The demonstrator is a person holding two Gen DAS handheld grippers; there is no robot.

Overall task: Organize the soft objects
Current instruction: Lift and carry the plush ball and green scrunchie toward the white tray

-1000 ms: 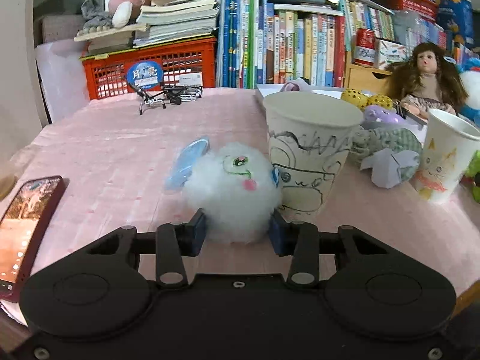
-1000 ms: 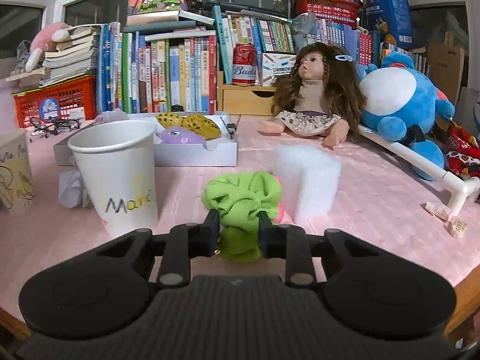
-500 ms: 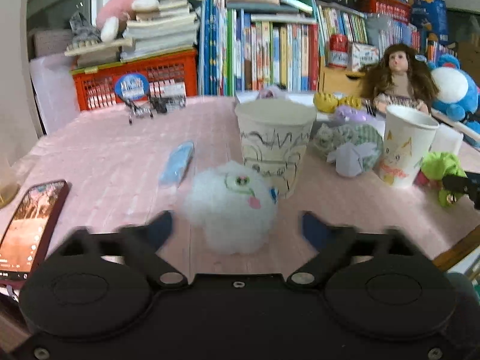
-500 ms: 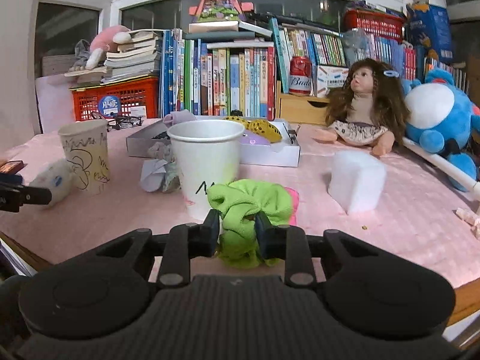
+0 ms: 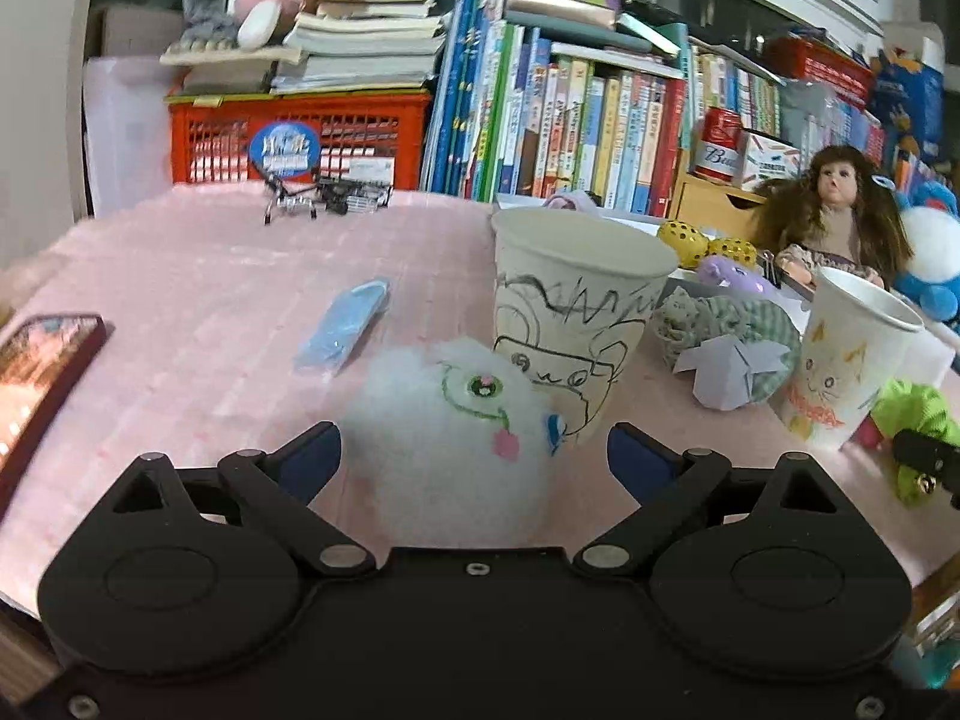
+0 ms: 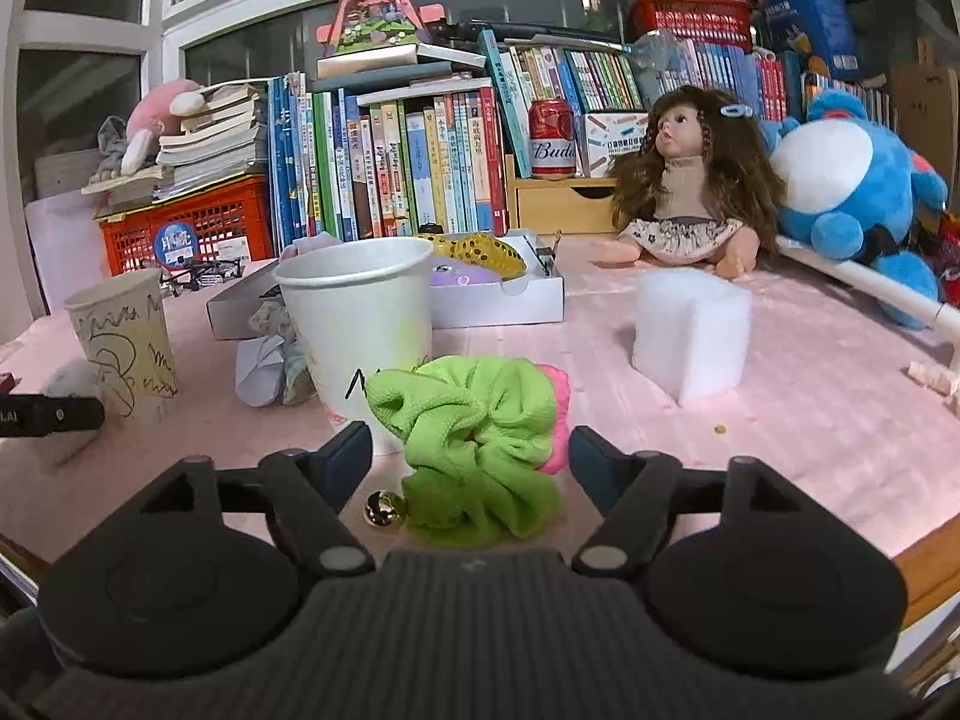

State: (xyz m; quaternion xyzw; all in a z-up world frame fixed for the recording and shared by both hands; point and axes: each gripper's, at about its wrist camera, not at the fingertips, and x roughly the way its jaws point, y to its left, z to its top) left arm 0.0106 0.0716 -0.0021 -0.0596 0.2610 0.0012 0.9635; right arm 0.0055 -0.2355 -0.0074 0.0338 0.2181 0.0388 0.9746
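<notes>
On the pink tablecloth, each wide-open gripper brackets its own soft thing without touching: the left gripper (image 5: 474, 459) straddles a fluffy white pompom toy (image 5: 453, 441), the right gripper (image 6: 471, 459) a lime-green fabric scrunchie (image 6: 474, 444), both centred between the fingers.

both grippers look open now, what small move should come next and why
Probably close the right gripper on the green scrunchie: it lies on the pink cloth between the open jaws, just in front of the white paper cup. The left gripper likewise straddles the white fluffy ball, ungripped.
</notes>
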